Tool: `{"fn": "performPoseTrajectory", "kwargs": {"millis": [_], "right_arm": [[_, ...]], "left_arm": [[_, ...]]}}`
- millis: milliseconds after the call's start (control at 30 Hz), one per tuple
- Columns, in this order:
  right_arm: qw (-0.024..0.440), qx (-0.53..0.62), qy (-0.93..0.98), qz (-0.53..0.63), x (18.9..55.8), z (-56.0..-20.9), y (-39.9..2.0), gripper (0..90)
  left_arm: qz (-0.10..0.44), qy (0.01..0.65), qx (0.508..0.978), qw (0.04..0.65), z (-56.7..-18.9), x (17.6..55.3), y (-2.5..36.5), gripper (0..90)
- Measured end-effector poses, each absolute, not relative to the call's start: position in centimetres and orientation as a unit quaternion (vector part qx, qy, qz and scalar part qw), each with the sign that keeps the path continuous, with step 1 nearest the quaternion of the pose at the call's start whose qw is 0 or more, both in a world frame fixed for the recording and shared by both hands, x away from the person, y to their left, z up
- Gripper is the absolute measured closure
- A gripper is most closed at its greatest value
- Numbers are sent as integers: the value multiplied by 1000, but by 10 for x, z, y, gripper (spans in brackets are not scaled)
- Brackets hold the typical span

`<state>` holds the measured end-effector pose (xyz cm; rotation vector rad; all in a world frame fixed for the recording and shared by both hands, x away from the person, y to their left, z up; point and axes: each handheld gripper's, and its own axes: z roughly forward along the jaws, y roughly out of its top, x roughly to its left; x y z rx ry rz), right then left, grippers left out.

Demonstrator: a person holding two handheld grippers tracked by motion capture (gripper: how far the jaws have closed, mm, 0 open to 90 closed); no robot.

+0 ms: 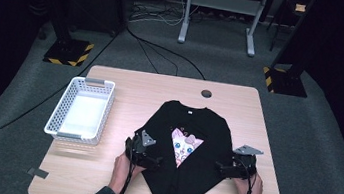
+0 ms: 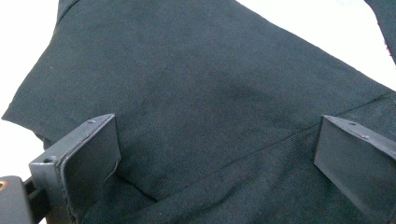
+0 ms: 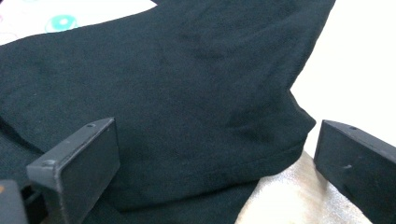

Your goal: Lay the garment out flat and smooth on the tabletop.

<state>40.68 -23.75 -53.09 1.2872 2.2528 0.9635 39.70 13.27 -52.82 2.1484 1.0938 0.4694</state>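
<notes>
High view puts the wooden table [image 1: 126, 83] in front of you, with the white perforated basket [image 1: 81, 109] at its left and the black T-shirt [image 1: 205, 131] in the middle, collar away from you, both sides folded in over the front so that a wedge of the cat print [image 1: 185, 146] shows between them. You should expect the shirt to be light, soft and limp: it will sag and slide on itself, and a fold will fall open unless you pinch through both layers at a hem or a folded edge rather than on flat cloth. Your left gripper [image 1: 152, 161] sits over the left flap near its lower edge; your right gripper [image 1: 221, 167] rests at the right flap's outer edge. Left gripper view has both jaws spread wide with the stitched hem [image 2: 261, 147] running between them, nothing pinched. Right gripper view likewise shows jaws released, the rounded fold edge [image 3: 299, 126] between them, bare table beside it.
</notes>
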Motion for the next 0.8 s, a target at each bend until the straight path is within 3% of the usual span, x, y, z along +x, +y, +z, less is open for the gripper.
{"fn": "performPoseTrajectory", "kwargs": {"millis": [800], "right_arm": [[188, 462, 798, 338, 432, -530, -233, 0]], "left_arm": [[195, 438, 806, 347, -532, 389, 138, 6]]}}
